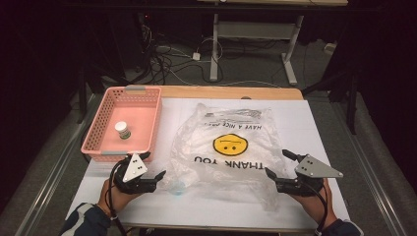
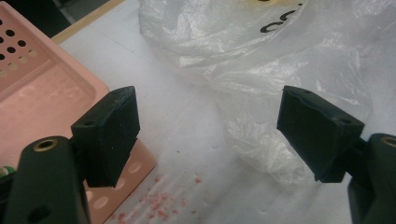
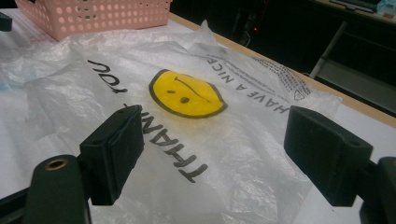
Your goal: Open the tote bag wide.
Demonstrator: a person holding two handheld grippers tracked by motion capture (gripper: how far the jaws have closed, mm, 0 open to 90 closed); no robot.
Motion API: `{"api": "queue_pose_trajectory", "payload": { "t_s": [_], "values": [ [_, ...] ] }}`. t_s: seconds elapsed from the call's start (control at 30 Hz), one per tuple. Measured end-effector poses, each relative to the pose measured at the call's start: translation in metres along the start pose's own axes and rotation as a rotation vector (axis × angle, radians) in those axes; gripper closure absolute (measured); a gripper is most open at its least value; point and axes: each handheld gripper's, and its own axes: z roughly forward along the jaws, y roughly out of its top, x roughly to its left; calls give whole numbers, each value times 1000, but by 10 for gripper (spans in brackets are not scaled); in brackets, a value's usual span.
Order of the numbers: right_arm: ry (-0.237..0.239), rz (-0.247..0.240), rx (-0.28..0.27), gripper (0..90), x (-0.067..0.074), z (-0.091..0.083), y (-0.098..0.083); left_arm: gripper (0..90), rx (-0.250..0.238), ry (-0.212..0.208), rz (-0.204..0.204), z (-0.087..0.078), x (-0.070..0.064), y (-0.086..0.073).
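From my station, the table (image 1: 147, 199) lay before me with the bag (image 1: 231, 147) flat at its middle, its printed lines reading upside down from my side. The basket (image 1: 101, 130) sat on the table's far left, just beside the bag's left edge, and the small bottle (image 1: 123, 130) stood upright in it. My left gripper (image 1: 158, 178) rested on the near left, before the basket's near right corner and just beside the bag's near left corner. My right gripper (image 1: 279, 163) lay at the bag's near right edge. Behind the table, cables (image 1: 167, 61) lay on the floor.
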Motion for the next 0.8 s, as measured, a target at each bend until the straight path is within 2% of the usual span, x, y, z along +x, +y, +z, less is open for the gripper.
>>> {"api": "queue_pose_trajectory", "payload": {
  "t_s": [0.17,0.33,0.37,0.47,0.53,0.6,0.7,0.73,0.77,0.8],
  "values": [
    [-7,0,24,236,-1,3,-3,204,5,2,5,-1,-1,0],
    [-22,0,21,288,-8,5,-2,204,7,8,15,-1,-1,-1],
    [-55,-21,20,336,-15,9,2,204,18,6,6,-1,0,-2],
    [-89,-13,60,368,-36,21,11,204,21,9,5,-2,0,-3],
    [-120,-8,107,370,-55,34,17,204,28,15,15,-3,-1,-4],
    [-150,18,123,395,-76,50,22,204,35,19,22,-4,-1,-4],
    [-153,55,194,403,-103,82,26,204,25,22,8,-6,1,-5],
    [-153,55,194,403,-103,82,26,204,23,22,4,-7,1,-6],
    [-141,101,234,402,-118,105,26,204,24,21,4,-6,1,-6],
    [-153,104,264,404,-124,117,25,204,24,20,6,-6,1,-6]
  ]
}}
